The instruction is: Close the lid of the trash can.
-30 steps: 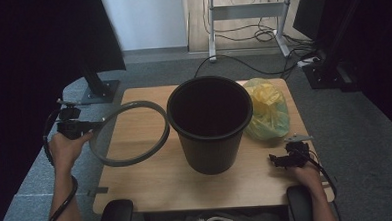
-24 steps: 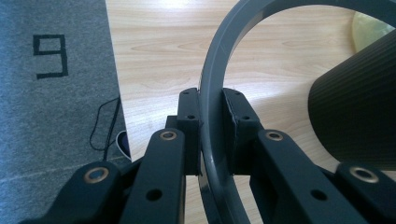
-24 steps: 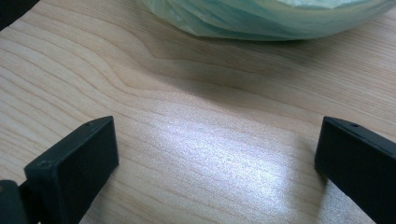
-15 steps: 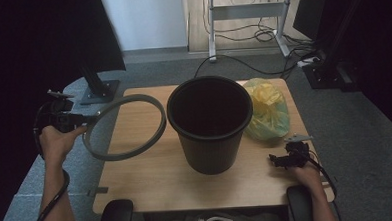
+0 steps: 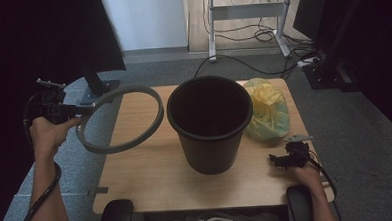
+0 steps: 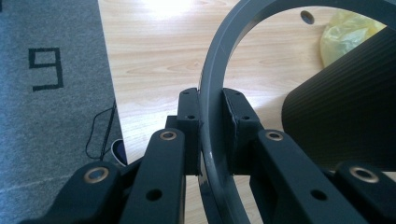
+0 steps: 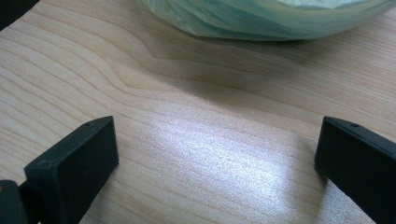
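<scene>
1. so the left gripper (image 5: 76, 111) is off the left edge of the table (image 5: 152, 177), out over the grey carpet (image 5: 335, 134), with the person's left hand (image 5: 47, 134) wrapped around its body.
2. its jaws are clamped on the grey ring (image 5: 119, 119). in the left gripper view you can see the ring's band (image 6: 212, 140) squeezed right between the two black pads (image 6: 189, 114), running up and curving off to the right.
3. the ring is held up off the table, tilted, with its right side close to the black bin (image 5: 209, 122) but not touching it as far as i can tell. most of it hangs over the left part of the tabletop.
4. the bin stands upright about mid-table, open mouth up, dark inside.
5. just right of the bin, at the far right of the table, there's a yellow-green plastic bag (image 5: 266, 110), scrunched up and leaning against the bin's side.
6. the right gripper (image 5: 281, 161) sits low at the near right corner of the table, right hand (image 5: 307, 173) behind it.
7. its jaws are wide apart with nothing between them, just bare wood (image 7: 210, 154), and the bottom of the bag (image 7: 261, 18) shows a bit farther on.
8. a desk frame (image 5: 245, 13) and cables (image 5: 242, 63) sit on the floor past the far edge.
</scene>
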The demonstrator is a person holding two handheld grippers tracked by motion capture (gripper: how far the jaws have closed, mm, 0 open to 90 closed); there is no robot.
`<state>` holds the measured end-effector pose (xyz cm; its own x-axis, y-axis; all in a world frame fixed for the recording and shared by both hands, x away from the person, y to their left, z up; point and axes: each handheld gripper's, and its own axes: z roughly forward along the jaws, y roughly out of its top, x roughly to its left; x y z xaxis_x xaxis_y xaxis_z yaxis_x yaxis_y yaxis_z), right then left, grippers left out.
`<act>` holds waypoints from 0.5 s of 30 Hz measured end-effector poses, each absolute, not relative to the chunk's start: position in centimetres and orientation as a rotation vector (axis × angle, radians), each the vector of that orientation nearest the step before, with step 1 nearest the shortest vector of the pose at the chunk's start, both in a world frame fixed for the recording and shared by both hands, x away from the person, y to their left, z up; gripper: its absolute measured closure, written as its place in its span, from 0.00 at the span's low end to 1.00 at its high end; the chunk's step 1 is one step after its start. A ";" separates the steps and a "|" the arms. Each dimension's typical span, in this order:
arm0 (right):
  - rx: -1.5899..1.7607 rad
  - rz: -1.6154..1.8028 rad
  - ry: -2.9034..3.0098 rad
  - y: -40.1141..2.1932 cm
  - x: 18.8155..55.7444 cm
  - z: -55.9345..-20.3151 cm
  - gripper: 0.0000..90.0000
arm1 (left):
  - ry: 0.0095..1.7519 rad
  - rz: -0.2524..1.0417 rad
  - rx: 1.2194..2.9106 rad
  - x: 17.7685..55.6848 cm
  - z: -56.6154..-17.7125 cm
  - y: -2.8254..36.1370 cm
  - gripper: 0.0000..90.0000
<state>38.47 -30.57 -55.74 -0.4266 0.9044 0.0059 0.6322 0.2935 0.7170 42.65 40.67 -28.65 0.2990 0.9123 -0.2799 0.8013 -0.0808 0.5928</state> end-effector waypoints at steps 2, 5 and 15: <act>1.377 0.920 2.166 -30.6 38.5 -55.7 0.00 | 1.518 0.214 1.905 42.7 -28.3 40.4 0.87; 1.377 0.920 2.166 -30.6 38.5 -55.7 0.00 | 1.503 0.218 1.909 42.8 -27.9 39.9 0.87; 1.377 0.921 2.166 -30.6 38.5 -55.7 0.00 | 1.466 0.228 1.953 43.9 -27.4 37.4 0.87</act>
<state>38.47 -30.56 -55.74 -0.4266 0.9044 0.0064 0.6322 0.2932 0.7172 43.87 37.36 -27.35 0.3514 0.9024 -0.2492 0.7845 -0.1386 0.6045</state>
